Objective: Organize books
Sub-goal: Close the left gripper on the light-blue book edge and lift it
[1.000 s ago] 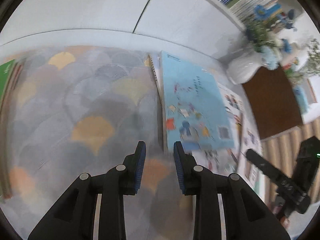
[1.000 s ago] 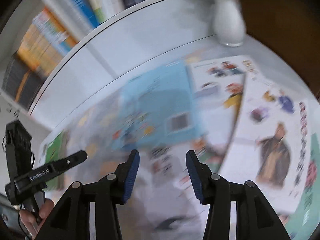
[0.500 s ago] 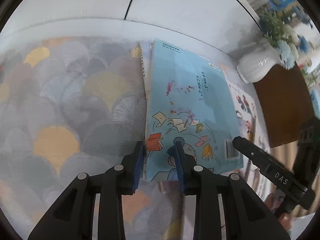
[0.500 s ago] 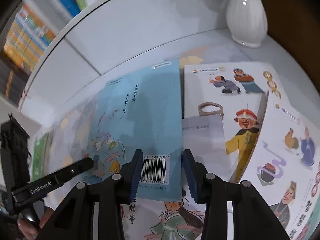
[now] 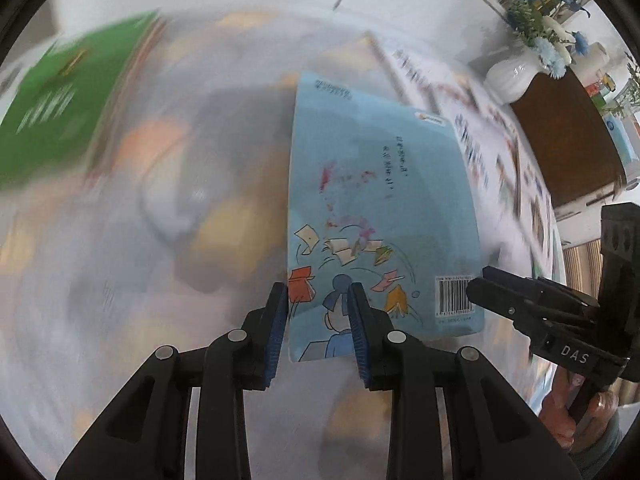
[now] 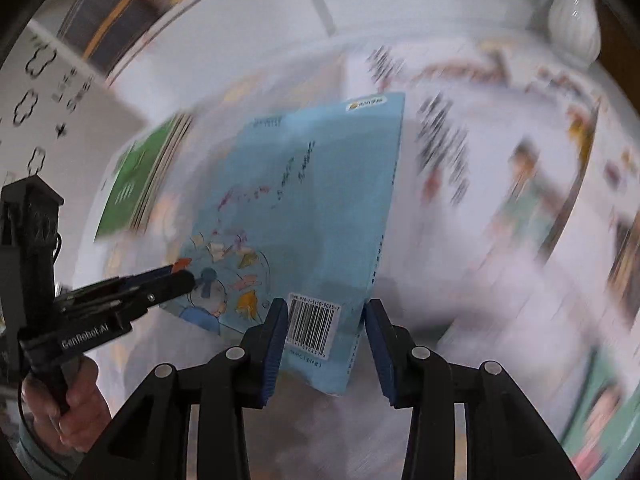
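A thin blue book [image 5: 380,216] with a barcode on its cover is held off the patterned table by both grippers. My left gripper [image 5: 318,316] pinches its near left corner. My right gripper [image 6: 326,332] pinches its near right corner over the barcode; the book also shows in the right wrist view [image 6: 304,216]. The right gripper appears at the book's right edge in the left wrist view [image 5: 480,284]. A green book [image 5: 68,116] lies at the table's far left. Several illustrated books [image 6: 520,168] lie on the right, blurred.
A white vase [image 5: 512,76] with flowers stands at the back right beside a dark brown panel [image 5: 568,140]. A white wall runs behind the table. Shelved books [image 6: 132,4] show at the upper left of the right wrist view.
Both grippers closed on the blue book's near corners and lifted it. The book has swung left across the table, away from the illustrated books, and the green book has come into view.
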Demonstrator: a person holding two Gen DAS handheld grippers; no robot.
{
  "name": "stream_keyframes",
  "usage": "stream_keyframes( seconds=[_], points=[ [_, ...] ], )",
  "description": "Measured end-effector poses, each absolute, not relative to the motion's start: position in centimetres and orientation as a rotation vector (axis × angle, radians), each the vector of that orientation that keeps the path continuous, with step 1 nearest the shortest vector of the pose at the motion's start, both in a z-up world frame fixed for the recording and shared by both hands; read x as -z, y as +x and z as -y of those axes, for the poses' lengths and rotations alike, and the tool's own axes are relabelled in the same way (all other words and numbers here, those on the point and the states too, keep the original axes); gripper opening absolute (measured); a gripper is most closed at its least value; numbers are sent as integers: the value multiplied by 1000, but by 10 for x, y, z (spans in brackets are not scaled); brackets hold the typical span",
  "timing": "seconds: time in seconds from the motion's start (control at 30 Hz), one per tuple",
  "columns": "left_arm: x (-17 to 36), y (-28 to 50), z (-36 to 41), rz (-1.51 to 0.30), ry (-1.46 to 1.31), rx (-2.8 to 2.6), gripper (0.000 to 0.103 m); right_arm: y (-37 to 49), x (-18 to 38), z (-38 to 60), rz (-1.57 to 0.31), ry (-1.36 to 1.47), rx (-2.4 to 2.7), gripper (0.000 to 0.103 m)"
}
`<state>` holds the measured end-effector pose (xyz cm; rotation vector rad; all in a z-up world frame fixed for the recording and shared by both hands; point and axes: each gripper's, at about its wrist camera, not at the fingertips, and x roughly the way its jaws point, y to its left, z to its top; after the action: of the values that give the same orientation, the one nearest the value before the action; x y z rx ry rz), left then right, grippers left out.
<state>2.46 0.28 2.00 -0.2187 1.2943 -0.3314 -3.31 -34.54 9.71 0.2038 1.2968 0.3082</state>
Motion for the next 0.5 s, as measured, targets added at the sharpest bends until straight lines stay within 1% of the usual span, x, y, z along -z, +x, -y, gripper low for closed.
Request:
stream_keyframes(
  seconds=[0.17,0.27,0.4,0.5],
  points=[
    [-6,-20,-28,-1352,-253,361,26,-90,-82,324,-1394,197,-367,40],
    [-4,-26,-29,-1335,-269,363,26,-108,-84,326,-1384,198,-351,40],
    [-4,-26,-25,-1312,-273,361,26,-111,-82,336,-1352,264,-264,40],
    [-4,-23,-17,-1299,-245,376,26,-112,-83,325,-1318,242,-267,41]
  ],
)
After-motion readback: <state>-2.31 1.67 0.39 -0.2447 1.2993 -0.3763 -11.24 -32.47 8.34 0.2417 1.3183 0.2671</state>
